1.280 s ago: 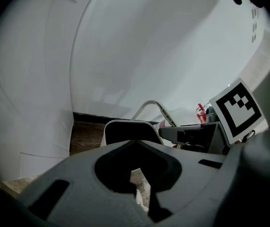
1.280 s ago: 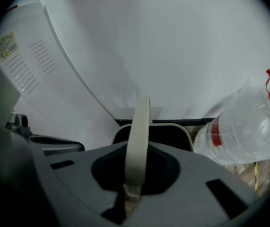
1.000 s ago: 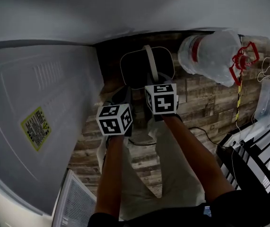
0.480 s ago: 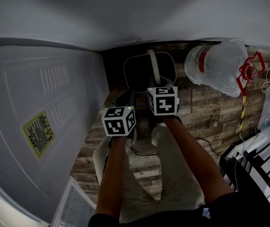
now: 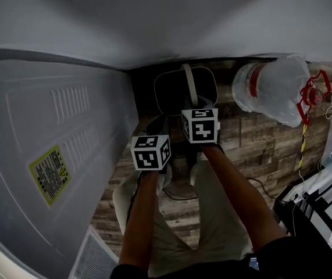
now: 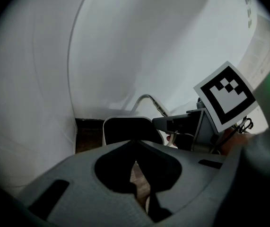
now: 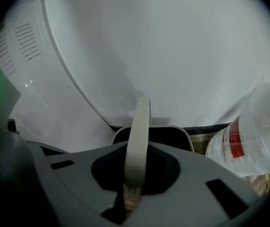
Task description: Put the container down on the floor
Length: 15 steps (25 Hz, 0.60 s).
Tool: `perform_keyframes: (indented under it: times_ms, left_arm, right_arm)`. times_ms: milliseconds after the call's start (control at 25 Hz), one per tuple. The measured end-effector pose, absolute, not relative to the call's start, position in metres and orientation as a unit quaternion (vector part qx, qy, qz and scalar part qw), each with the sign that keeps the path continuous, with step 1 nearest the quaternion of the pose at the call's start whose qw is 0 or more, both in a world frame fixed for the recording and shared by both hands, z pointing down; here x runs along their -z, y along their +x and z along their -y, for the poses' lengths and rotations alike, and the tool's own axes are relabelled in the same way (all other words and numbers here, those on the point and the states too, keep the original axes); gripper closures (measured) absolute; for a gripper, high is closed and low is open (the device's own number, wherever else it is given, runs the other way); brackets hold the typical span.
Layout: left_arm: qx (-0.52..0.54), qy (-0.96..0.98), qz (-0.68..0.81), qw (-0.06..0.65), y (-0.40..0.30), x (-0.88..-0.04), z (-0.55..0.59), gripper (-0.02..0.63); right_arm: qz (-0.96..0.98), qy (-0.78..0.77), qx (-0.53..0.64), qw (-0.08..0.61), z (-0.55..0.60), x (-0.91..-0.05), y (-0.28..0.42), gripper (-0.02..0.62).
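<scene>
**Bin hangs by its handle in a tight corner**

A person stands over a plank floor (image 5: pixel 253 138) with a two-jaw tool in each hand. The right gripper (image 7: pixel 134 189) has its jaws clenched on the pale strap handle (image 7: pixel 138 141) of the container (image 5: pixel 167 92), a dark bin with a white rim. The strap runs straight up out of the bin and into the jaws.

The container sits in the corner where the white wall (image 5: pixel 212 16) meets a big white appliance (image 5: pixel 67 132) bearing a yellow sticker (image 5: pixel 49 174). From this angle it cannot be told whether its base rests on the floor.

The left gripper (image 6: pixel 135 167) is just beside the right one, nearer the appliance. Its jaws are drawn together at the tips with nothing between them, and only a sliver of floor shows through. Each tool's marker cube faces upward, the left cube (image 5: pixel 151 152) a little lower in the head view than the right cube (image 5: pixel 200 125).

A large clear water bottle (image 5: pixel 273 89) with a red band stands on the floor just to the right of the container, with a red fitting (image 5: pixel 312 95) at its far side.
</scene>
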<state>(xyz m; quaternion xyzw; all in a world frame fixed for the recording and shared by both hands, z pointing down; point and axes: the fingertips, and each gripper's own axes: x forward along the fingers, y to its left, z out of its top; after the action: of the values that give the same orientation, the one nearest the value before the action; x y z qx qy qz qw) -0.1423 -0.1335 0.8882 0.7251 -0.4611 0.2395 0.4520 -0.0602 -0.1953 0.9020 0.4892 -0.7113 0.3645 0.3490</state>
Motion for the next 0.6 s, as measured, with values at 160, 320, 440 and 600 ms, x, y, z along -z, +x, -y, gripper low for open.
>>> perform_keyframes:
  times_ms: [160,320,440,600]
  left_arm:
    - [-0.238,0.723,0.462,0.455,-0.144,-0.895,0.134,0.588]
    - [-0.239,0.723,0.462,0.455,-0.145,-0.902,0.134,0.588]
    - [-0.237,0.722,0.464,0.455,-0.148,-0.906,0.136,0.588]
    - [-0.237,0.722,0.466,0.454,-0.151,-0.910,0.138,0.588]
  right_arm:
    - [0.714,0.489,-0.361,0.347,0.197,-0.910,-0.062,0.565]
    - [0.714,0.488,-0.360,0.350,0.196,-0.920,-0.064,0.565]
    - [0.719,0.485,-0.358,0.347,0.197,-0.924,-0.069,0.565]
    - [0.723,0.484,-0.350,0.346,0.199,-0.924,-0.074,0.565]
